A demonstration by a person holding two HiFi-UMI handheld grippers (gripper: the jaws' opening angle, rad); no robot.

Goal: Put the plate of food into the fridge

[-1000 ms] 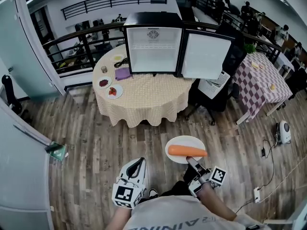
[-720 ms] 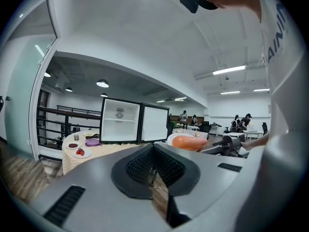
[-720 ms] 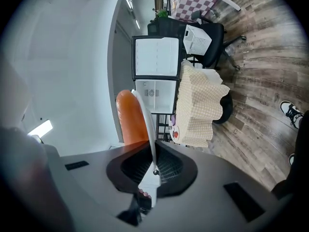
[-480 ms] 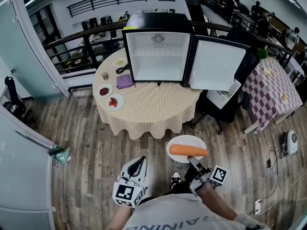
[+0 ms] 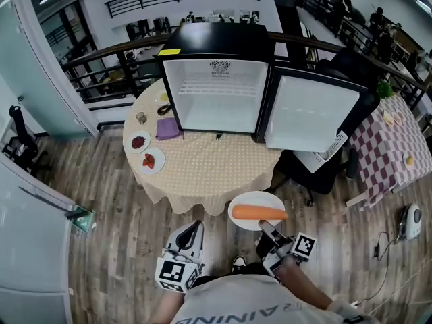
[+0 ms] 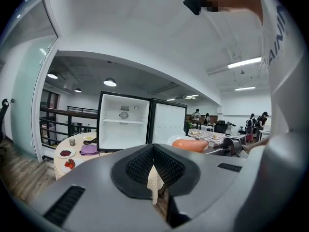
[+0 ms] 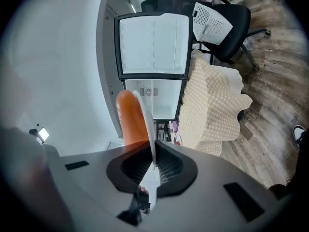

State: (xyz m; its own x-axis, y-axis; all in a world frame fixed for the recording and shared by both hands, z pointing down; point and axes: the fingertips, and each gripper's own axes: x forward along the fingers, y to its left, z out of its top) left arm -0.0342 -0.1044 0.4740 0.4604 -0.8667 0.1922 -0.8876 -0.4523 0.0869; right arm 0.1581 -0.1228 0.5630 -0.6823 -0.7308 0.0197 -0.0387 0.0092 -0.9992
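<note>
"Orange carrot lying loose on a white plate, and the right claw is pinched tight on just the near rim. That's my worry."

"Rolling off?"

"Yes. Nothing pins it. In the right gripper view the plate sits edge-on between the jaws, so I'd judge a small twist of the wrist could tip it and send the carrot onto the wooden floor. The plate hangs in the air just short of the bench, over that floor."

"And the fridge?"

"It stands on the bench, door swung wide to the right, inside bare. The reach goes across the bench, so the plate's far rim could knock the fridge's front edge if it comes in low. A thin rim grip might also slip under the load."

"Left claw?"

"Closed on nothing, held low beside the other. As it is, it can't steady the plate."
</note>
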